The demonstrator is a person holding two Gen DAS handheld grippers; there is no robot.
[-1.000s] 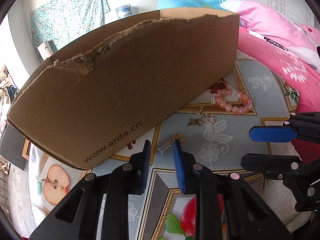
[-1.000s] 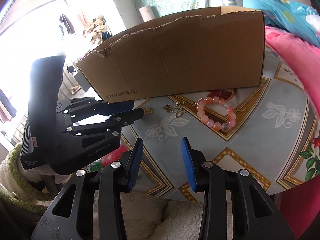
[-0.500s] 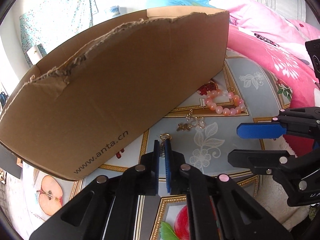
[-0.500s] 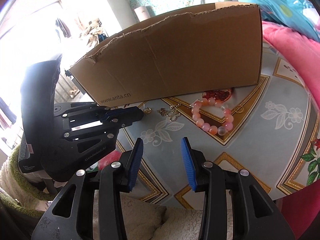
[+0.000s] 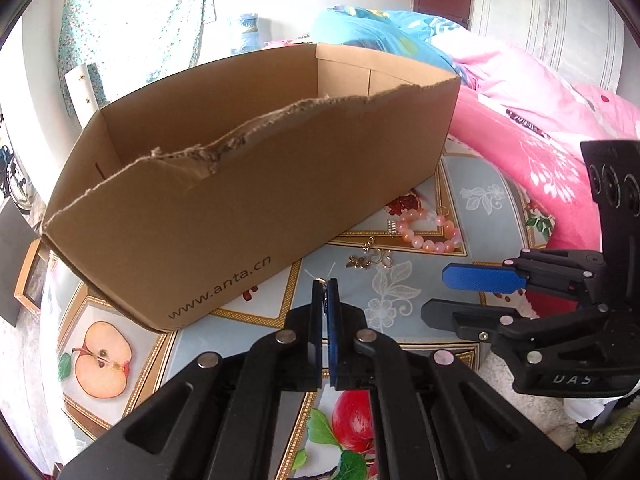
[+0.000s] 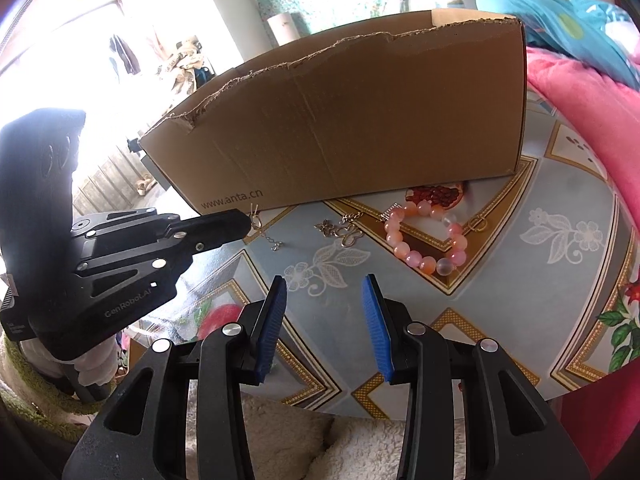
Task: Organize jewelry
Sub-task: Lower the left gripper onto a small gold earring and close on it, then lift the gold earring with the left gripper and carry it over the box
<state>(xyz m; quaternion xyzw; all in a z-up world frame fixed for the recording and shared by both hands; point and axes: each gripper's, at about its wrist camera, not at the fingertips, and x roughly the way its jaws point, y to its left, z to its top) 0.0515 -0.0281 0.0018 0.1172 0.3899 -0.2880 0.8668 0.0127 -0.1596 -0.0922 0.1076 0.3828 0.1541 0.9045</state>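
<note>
Since the earlier frames, the left tongs have pressed together on a small gold earring and lifted it off the surface; the earring no longer lies near the box corner. We now see it pinched at the tips, with its short chain hanging below in the right wrist view. In the left wrist view only a sliver of metal shows at the tips.

The right tongs are spread, with nothing between them, and hover over the near edge of the surface. We judge that they wait in reserve while the left side carries.

The cardboard box stands at the far side of the surface, open at the top, its near wall torn low. We judge it to be the container for the jewelry, so the lift serves to clear that wall.

Still on the surface, just right of the left tongs, lie a gold charm cluster and, further right, a pink bead bracelet, both close to the box's near wall.
</note>
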